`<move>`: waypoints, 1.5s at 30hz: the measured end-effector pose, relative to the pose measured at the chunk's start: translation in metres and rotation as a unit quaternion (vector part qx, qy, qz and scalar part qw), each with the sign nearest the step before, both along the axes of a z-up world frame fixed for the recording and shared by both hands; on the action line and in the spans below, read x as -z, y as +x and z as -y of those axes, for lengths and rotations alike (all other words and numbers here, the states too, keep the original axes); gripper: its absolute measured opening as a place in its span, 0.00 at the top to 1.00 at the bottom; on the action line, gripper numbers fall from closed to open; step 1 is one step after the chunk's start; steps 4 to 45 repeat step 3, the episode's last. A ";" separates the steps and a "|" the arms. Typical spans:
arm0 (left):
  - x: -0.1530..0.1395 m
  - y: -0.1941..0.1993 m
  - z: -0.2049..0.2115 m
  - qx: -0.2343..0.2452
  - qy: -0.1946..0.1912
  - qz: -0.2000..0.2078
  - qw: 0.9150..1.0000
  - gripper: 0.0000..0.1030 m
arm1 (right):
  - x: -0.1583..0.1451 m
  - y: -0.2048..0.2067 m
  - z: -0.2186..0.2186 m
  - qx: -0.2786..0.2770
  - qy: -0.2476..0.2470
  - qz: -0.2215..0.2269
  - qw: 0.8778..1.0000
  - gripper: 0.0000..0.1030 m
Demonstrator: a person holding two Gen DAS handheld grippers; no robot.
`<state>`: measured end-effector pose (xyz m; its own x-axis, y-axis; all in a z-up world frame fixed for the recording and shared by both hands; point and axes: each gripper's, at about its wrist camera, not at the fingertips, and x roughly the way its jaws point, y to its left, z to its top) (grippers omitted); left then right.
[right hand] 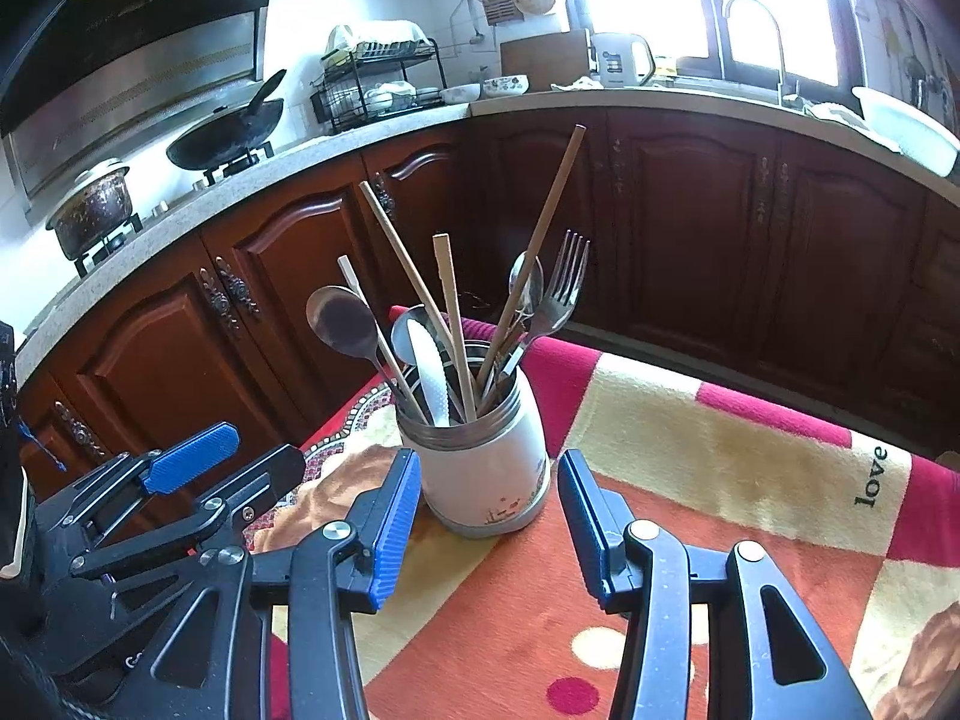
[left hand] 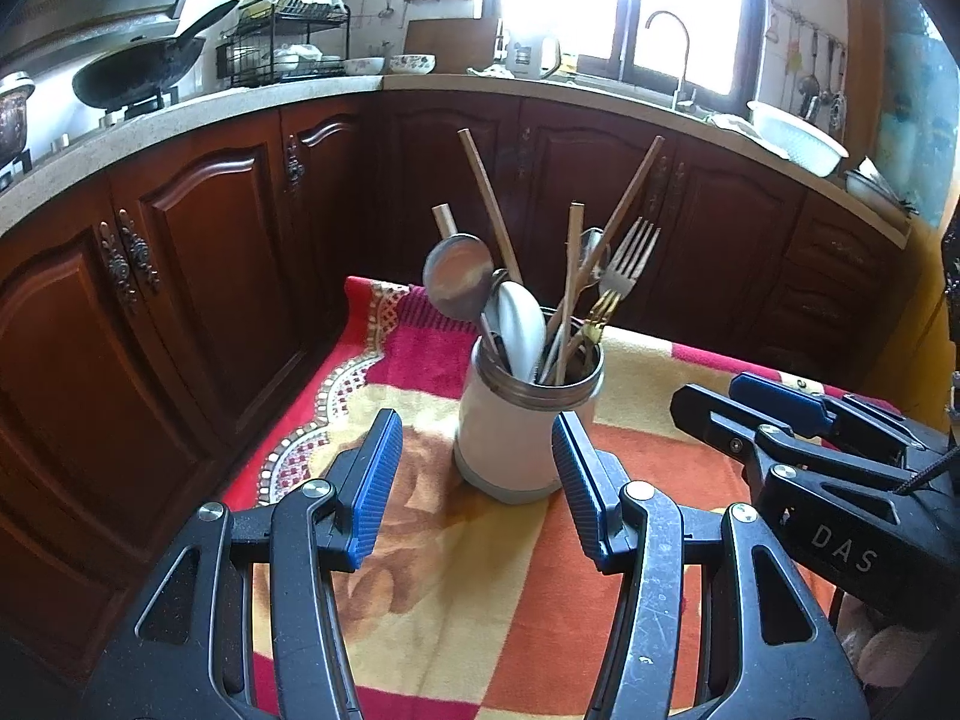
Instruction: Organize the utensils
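A blanket-covered table [left hand: 654, 360] in red, orange and cream carries everything here, and on it stands a pale utensil jar [left hand: 521, 420], upright, with its mouth open to the ceiling. From the jar rise the utensils: long wooden chopsticks [left hand: 489, 204] fanned out and leaning, a dark round spoon [left hand: 457, 276] and a white spoon [left hand: 521, 324] on the near-left side, and a metal fork [left hand: 630, 258] leaning to the right. Their long axes run steeply up and outward from the jar's mouth. Both grippers sit just short of the jar and angle down toward it: the left gripper [left hand: 477, 480] has the jar's base straight ahead between its blue pads, and the right gripper [right hand: 489, 516] frames the jar's base in the same way from the other side. Neither is clearly nearer. Each stands about half spread, jaws apart and empty, touching nothing. No loose utensil shows on the blanket, so the sorting looks largely done; any further pick would likely mean reaching up to a handle rather than forward at the base.
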<state>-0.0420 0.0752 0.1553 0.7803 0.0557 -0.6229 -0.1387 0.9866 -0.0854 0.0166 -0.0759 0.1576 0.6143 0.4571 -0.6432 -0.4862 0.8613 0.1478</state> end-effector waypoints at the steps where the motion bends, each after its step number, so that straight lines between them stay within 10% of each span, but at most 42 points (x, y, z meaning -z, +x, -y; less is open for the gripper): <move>1: 0.000 0.000 0.001 0.001 -0.001 -0.001 1.000 0.50 | 0.000 0.000 0.003 0.001 0.000 0.000 1.000 0.55; 45: 0.001 0.001 0.003 0.004 -0.004 -0.004 1.000 0.50 | 0.001 0.000 0.009 0.005 0.001 0.001 1.000 0.55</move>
